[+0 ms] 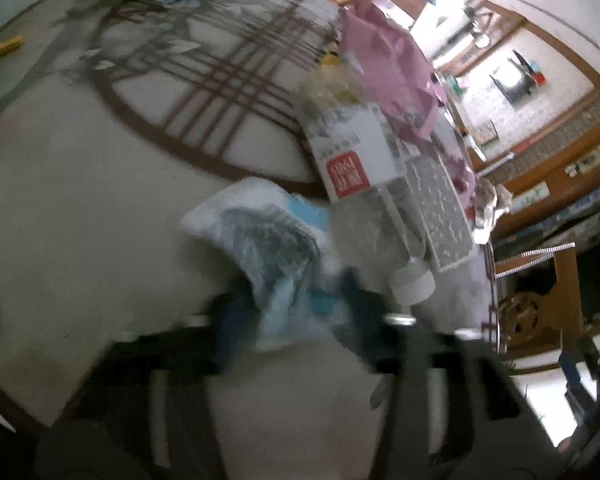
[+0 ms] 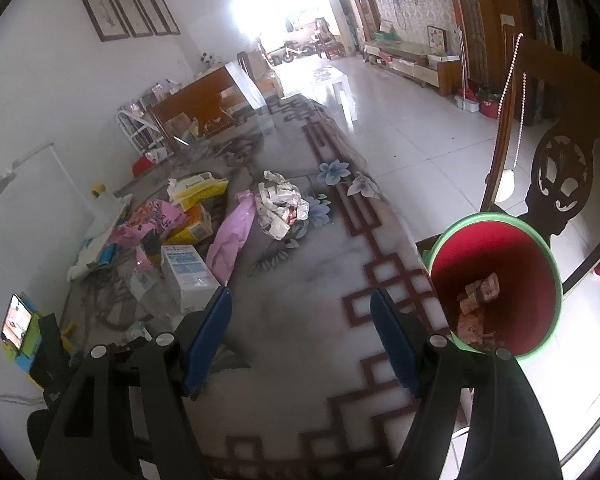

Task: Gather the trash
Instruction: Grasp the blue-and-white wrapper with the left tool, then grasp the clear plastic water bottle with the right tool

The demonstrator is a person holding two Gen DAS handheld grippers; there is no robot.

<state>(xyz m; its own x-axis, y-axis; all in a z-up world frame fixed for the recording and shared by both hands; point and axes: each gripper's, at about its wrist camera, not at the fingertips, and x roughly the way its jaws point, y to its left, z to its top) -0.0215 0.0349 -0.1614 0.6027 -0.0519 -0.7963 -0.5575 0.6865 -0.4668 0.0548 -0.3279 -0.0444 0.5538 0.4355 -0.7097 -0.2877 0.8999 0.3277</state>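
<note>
A: Marble-patterned tabletop (image 2: 300, 320) with a brown lattice border, heaped with rubbish toward nine o'clock in the right wrist view; tiled living room beyond. What has the left gripper (image 1: 288, 308) got?

B: Its blue pads are pinched on a crumpled clear plastic wrapper with blue and grey print (image 1: 260, 248). The view is blurred, but the wrapper bunches between the jaws and fans out toward twelve o'clock, so I read it as gripped.

A: And the right gripper (image 2: 302, 336)?

B: Jaws apart, nothing between them, only bare tabletop showing in the gap.

A: Where does the wrapper need to go?

B: Into the round red bin with a green rim (image 2: 496, 284), I'd judge. It stands off the table edge at about three o'clock of the right gripper and already holds a few scraps.

A: Which hand sits nearer that bin?

B: The right, plainly; the bin is just beside its right finger. The left one's own view doesn't show the bin, so its carry looks the longer one.

A: What's next for the free hand?

B: Probably the crumpled ball of printed paper (image 2: 280, 208) at about twelve o'clock, or the long pink plastic bag (image 2: 230, 240) beside it, lying lengthwise toward the gripper.
</note>
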